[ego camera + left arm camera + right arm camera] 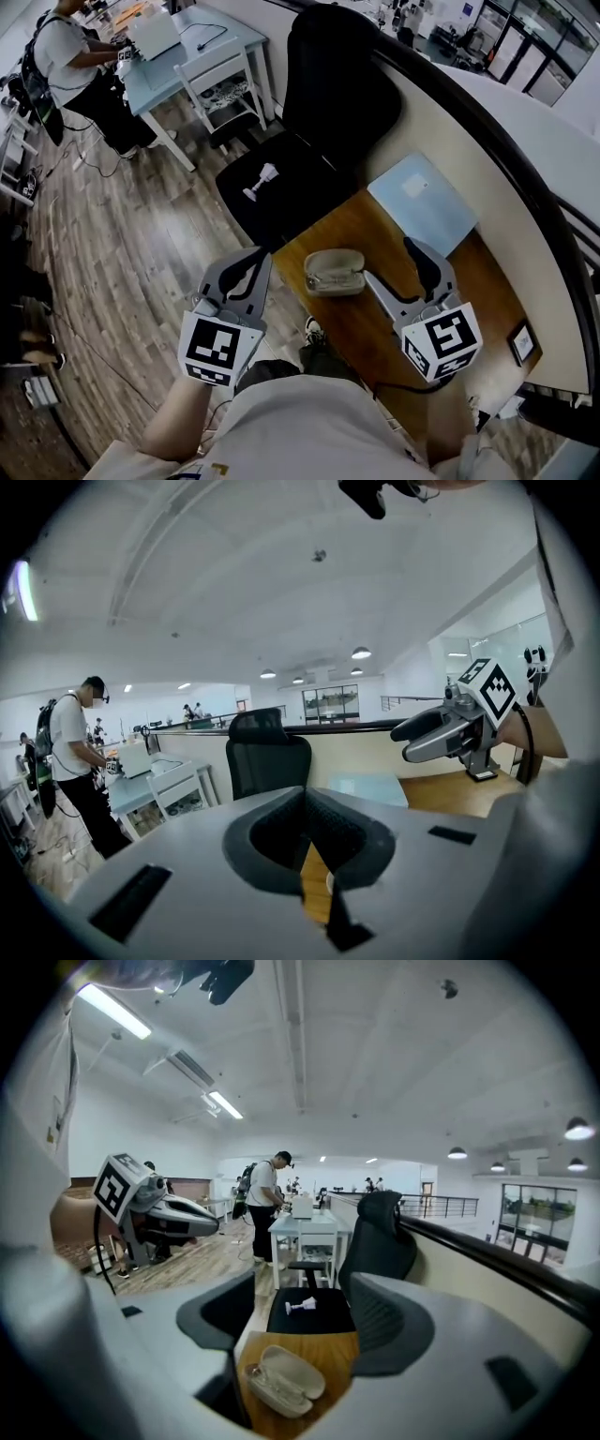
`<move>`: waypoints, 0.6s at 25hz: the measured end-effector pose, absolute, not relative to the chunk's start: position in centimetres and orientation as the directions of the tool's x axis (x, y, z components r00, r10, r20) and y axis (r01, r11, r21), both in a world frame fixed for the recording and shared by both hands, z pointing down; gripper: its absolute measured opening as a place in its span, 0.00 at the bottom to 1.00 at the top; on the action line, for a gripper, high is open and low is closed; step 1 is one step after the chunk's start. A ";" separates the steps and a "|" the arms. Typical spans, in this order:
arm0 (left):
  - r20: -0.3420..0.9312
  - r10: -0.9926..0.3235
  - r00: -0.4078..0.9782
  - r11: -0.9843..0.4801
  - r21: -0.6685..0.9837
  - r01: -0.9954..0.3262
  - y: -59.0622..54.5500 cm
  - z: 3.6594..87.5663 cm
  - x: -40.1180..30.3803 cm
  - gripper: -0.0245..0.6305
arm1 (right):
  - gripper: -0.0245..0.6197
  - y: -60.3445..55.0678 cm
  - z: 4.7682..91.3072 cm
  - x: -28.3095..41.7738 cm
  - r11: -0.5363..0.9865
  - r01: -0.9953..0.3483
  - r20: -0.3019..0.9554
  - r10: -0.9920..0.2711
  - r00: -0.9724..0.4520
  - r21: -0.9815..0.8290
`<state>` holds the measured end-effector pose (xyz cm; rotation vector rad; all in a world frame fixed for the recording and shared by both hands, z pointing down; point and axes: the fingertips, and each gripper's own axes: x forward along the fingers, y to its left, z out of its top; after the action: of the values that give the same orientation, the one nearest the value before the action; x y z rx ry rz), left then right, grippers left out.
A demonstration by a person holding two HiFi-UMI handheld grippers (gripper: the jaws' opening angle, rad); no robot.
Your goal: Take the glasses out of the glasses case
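A beige glasses case (334, 272) lies open on the wooden table (375, 328), near its far-left end. In the right gripper view the case (281, 1380) shows between my jaws, with what looks like glasses in its lower half. My right gripper (389, 262) is open, just right of the case and apart from it; its pads (380, 1326) stand wide. My left gripper (248, 267) hovers off the table's left edge, left of the case, its pads (281, 832) closed together and holding nothing.
A black office chair (319, 122) stands beyond the table, a small white object (261, 180) on its seat. A light blue mat (422, 202) lies at the table's far right. A curved wall and rail (506, 159) bound the right. A person (75, 56) works at a white desk far left.
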<state>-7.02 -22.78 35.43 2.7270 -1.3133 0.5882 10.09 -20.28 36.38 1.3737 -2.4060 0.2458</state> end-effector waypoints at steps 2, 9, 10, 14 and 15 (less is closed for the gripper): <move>0.385 -0.729 0.566 -0.644 -0.105 -0.758 -24.1 36.6 -6.5 0.04 | 0.53 -21.5 37.7 10.2 0.530 -0.848 0.418 -0.774 -0.476 0.017; 0.437 -0.692 0.574 -0.669 -0.089 -0.738 -26.4 38.7 -5.5 0.04 | 0.53 -23.7 39.8 10.3 0.546 -0.838 0.464 -0.738 -0.490 -0.015; 0.442 -0.688 0.576 -0.671 -0.084 -0.736 -26.5 38.9 -5.5 0.04 | 0.53 -23.8 40.0 10.2 0.549 -0.835 0.470 -0.732 -0.492 -0.019; 0.470 -0.658 0.589 -0.692 -0.067 -0.719 -26.9 40.2 -5.4 0.04 | 0.50 -23.4 41.8 9.3 0.599 -0.800 0.534 -0.668 -0.518 -0.025; 0.479 -0.647 0.594 -0.701 -0.065 -0.711 -27.0 40.6 -5.3 0.04 | 0.50 -23.2 42.5 8.9 0.619 -0.785 0.558 -0.644 -0.524 -0.023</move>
<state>-5.34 -27.01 40.59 2.6847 -1.1496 0.7250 8.88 -23.20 42.46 1.1232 -2.3379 0.3713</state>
